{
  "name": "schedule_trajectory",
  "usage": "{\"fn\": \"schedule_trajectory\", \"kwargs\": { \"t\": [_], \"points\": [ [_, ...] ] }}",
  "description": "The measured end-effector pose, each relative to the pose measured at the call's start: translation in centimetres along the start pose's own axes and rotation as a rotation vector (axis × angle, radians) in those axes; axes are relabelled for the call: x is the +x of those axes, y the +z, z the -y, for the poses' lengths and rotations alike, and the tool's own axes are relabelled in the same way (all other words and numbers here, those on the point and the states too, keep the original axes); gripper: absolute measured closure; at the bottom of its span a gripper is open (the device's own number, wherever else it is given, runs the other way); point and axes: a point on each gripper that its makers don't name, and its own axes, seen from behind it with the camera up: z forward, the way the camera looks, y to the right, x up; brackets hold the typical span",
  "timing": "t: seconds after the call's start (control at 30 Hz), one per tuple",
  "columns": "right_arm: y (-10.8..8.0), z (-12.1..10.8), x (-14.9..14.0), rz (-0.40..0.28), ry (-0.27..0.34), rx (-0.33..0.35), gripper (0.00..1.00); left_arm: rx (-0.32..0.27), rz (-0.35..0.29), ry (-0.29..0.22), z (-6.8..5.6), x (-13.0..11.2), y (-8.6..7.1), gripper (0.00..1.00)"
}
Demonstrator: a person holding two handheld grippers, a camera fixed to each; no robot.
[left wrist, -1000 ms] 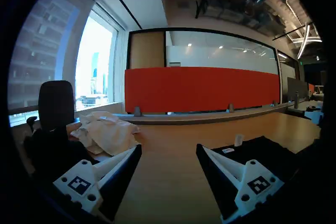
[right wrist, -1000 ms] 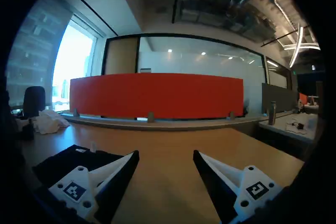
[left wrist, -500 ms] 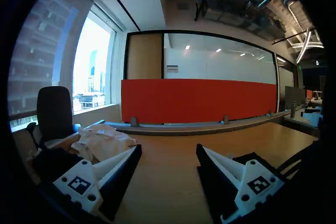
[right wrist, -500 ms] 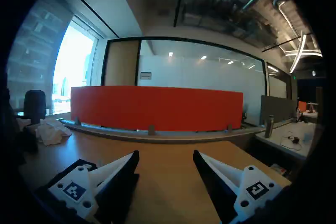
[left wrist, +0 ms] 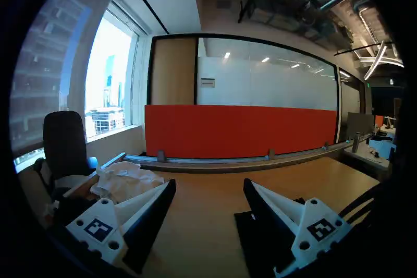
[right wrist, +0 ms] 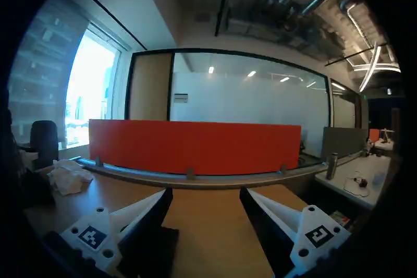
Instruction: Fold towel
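We see the left gripper (left wrist: 208, 181) and the right gripper (right wrist: 205, 189) each spread apart and empty over the light wooden table (left wrist: 208, 226) — the flat black towel (left wrist: 247, 246) lies on it at the bottom of the frame.

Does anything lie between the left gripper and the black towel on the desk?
Nothing visible does. The black towel lies flat on the wooden desk just below the open left gripper, partly hidden by its finger. The crumpled white cloth pile sits off to one side, apart from it.
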Motion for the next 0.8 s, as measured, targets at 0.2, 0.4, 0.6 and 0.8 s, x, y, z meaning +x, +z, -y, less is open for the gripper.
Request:
{"fn": "schedule_trajectory", "kwargs": {
  "t": [0.2, 0.4, 0.6, 0.8],
  "points": [
    [0.0, -0.1, 1.1, 0.005, 0.004, 0.000, 0.01, -0.006, 0.011, -0.005, -0.1, 1.1, -0.2, 0.04],
    [-0.1, 0.3, 1.8, 0.015, -0.010, 0.028, 0.01, -0.035, 0.028, 0.012, -0.8, 1.5, 0.0, 0.04],
    [-0.1, 1.6, 1.6, 0.047, -0.043, 0.093, 0.01, -0.091, 0.061, 0.038, -1.9, 1.5, 0.2, 0.04],
    [-0.5, 3.6, 0.9, 0.097, -0.086, 0.198, 0.00, -0.184, 0.115, 0.088, -3.4, 0.7, 0.1, 0.04]
  ]
}}
